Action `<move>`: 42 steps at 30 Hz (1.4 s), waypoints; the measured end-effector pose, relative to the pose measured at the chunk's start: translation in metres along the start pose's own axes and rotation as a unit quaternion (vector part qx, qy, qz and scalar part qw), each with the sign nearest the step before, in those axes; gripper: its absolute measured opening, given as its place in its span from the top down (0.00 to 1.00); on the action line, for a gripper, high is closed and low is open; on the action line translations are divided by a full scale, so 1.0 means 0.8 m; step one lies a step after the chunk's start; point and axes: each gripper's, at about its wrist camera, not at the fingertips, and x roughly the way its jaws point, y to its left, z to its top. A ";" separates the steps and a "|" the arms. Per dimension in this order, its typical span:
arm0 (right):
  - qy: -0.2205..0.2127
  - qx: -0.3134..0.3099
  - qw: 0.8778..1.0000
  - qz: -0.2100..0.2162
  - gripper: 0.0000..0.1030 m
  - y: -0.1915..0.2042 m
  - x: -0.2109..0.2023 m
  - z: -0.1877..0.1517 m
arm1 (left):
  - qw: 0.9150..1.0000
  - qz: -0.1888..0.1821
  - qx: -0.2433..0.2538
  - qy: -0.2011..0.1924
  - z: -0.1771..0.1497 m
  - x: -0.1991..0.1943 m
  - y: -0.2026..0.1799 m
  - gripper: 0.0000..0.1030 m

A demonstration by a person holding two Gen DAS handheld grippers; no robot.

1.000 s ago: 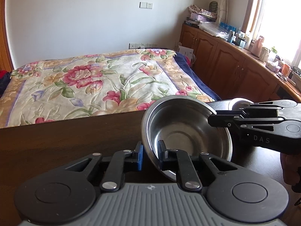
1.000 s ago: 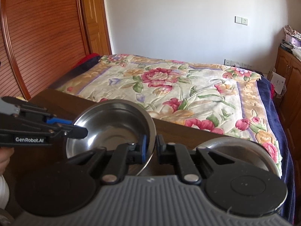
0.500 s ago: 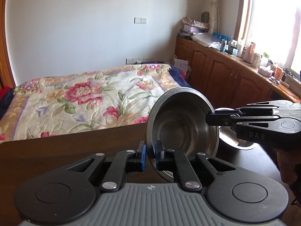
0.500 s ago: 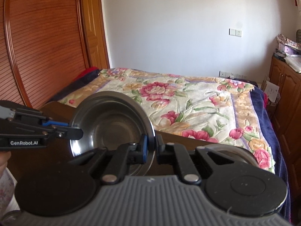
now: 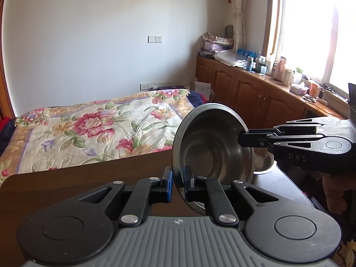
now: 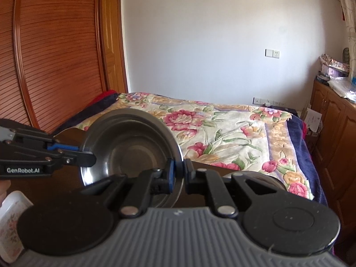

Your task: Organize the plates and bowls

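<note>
A steel bowl (image 5: 213,153) hangs above the dark wooden table (image 5: 89,178), tipped steeply onto its edge. My left gripper (image 5: 176,178) is shut on its near rim. My right gripper (image 5: 241,136) reaches in from the right and pinches the opposite rim. In the right wrist view the same bowl (image 6: 129,146) sits between my right gripper (image 6: 179,171), shut on its rim, and my left gripper (image 6: 86,152) on the far-left rim. A second steel bowl (image 5: 263,162) rests on the table behind it, and that second bowl (image 6: 255,175) is partly hidden in the right wrist view.
A white floral dish (image 6: 11,209) lies at the table's left corner. Beyond the table's far edge is a bed with a flowered blanket (image 5: 100,126). Wooden cabinets (image 5: 255,93) with clutter run along the right wall, and a person's hand (image 5: 336,191) holds the right gripper.
Both grippers have lifted the steel bowl off the table and tipped it from nearly flat to steeply on edge. Both cameras now look higher into the room.
</note>
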 end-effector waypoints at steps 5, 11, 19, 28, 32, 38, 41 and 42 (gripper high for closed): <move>-0.006 -0.003 1.000 -0.004 0.89 0.008 -0.022 -0.006 | 1.000 -0.008 0.003 -0.008 -0.011 -0.026 -0.012 0.90; -0.010 -0.012 1.000 -0.012 0.89 0.017 -0.043 -0.015 | 1.000 -0.018 0.008 -0.014 -0.027 -0.052 -0.023 0.90; -0.007 -0.021 1.000 -0.021 0.89 0.033 -0.064 -0.031 | 0.999 -0.031 0.006 -0.016 -0.052 -0.078 -0.030 0.90; 0.005 -0.034 0.999 -0.026 0.89 0.048 -0.078 -0.052 | 0.999 -0.044 0.003 -0.005 -0.085 -0.093 -0.036 0.89; 0.013 -0.037 0.999 -0.026 0.89 0.054 -0.083 -0.059 | 0.999 -0.048 0.003 0.002 -0.099 -0.094 -0.039 0.89; 0.025 -0.039 0.999 -0.022 0.89 0.061 -0.085 -0.071 | 0.998 -0.055 -0.002 0.012 -0.114 -0.098 -0.040 0.89; 0.030 -0.043 0.998 -0.020 0.89 0.066 -0.087 -0.080 | 0.998 -0.056 -0.003 0.020 -0.123 -0.098 -0.039 0.89; 0.031 -0.047 0.998 -0.020 0.89 0.068 -0.087 -0.082 | 0.998 -0.058 -0.002 0.022 -0.126 -0.098 -0.039 0.89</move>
